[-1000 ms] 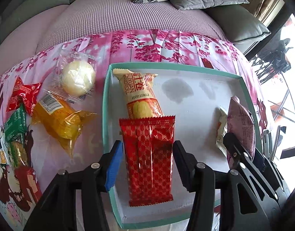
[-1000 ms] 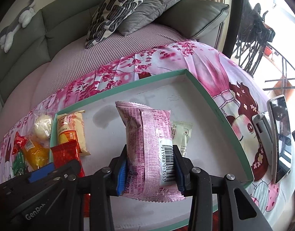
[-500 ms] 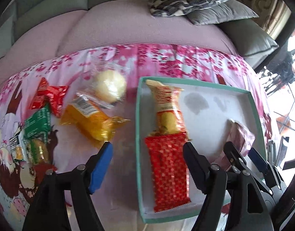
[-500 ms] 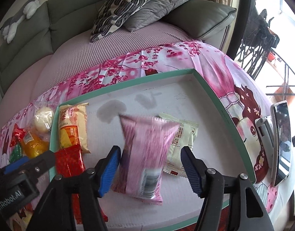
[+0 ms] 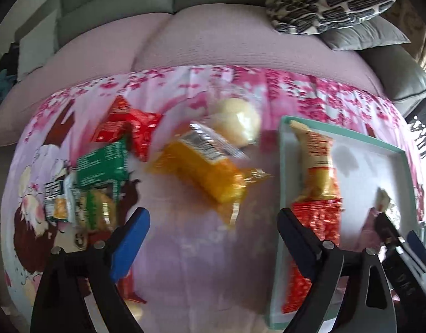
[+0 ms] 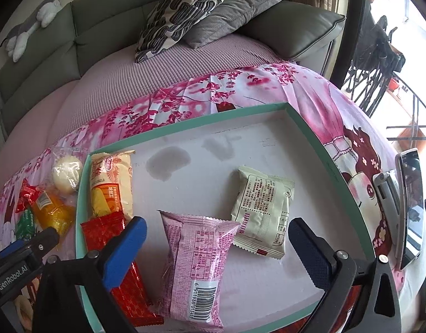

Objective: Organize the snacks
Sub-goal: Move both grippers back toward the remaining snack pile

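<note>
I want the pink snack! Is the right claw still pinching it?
Apart. The right wrist view shows the right claw opening, both pads clear of the pink packet, which lies flat in the box.

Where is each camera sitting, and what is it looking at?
Left wrist view: sits on the left gripper, looking down at loose snacks on the pink flowered cloth, like the clear orange jelly packet; its jaws are opening, nothing between.
Right wrist view: sits on the right gripper, looking down into the white tray with a teal rim; its jaws are opening around the pink wrapped snack.
Both show the shiny red wrapper and each other's gripper.
</note>
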The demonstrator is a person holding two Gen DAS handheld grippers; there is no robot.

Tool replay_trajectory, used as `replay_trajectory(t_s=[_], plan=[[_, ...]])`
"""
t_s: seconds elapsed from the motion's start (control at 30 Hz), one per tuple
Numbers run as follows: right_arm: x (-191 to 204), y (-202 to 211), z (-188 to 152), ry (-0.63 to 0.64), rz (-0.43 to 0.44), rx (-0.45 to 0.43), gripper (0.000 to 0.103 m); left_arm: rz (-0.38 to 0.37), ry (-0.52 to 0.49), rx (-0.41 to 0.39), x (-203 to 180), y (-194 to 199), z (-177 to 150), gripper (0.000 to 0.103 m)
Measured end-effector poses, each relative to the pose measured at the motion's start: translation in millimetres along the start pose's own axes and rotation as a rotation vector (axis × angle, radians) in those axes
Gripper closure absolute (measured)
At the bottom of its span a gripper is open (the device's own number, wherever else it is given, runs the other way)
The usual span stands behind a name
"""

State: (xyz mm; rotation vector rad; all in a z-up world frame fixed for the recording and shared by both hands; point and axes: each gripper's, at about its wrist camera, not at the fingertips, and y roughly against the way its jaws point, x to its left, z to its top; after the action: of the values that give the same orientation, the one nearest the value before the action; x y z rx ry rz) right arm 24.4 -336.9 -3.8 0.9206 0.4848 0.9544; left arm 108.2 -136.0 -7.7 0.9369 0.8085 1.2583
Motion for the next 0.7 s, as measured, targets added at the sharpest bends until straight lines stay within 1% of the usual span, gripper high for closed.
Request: replay_trajectory(t_s=[0.13,0.3,0.43,0.57,0.7], plan=[[1.8,0.4,0.4,-0.019,0.019,0.003,0.0,0.011,0.016,-0.006,15.3,1.5,-5.9,0.01],[11.6,4.9,-0.4,0.009,-0.006,-0.011,0.0,0.043,0.049,-0.007,43.5,4.6,-10.3,0.01],[20.5,6.0,-2.8,0.02,0.01,0.001,0.0,0.074,0.086,-0.008,74.0,10.2,-13.9,0.01],[30.0,8.1,-7.0,0.033,-0.005,0.027,0.0,0.102,0.126,-0.004,107.5,13.8,-23.0,0.01],[40.4,14.5,-13.5,0.052,-0.016,0.044,0.0,0.109,0.187,0.013,138.1,14.6,-36.5,0.01]])
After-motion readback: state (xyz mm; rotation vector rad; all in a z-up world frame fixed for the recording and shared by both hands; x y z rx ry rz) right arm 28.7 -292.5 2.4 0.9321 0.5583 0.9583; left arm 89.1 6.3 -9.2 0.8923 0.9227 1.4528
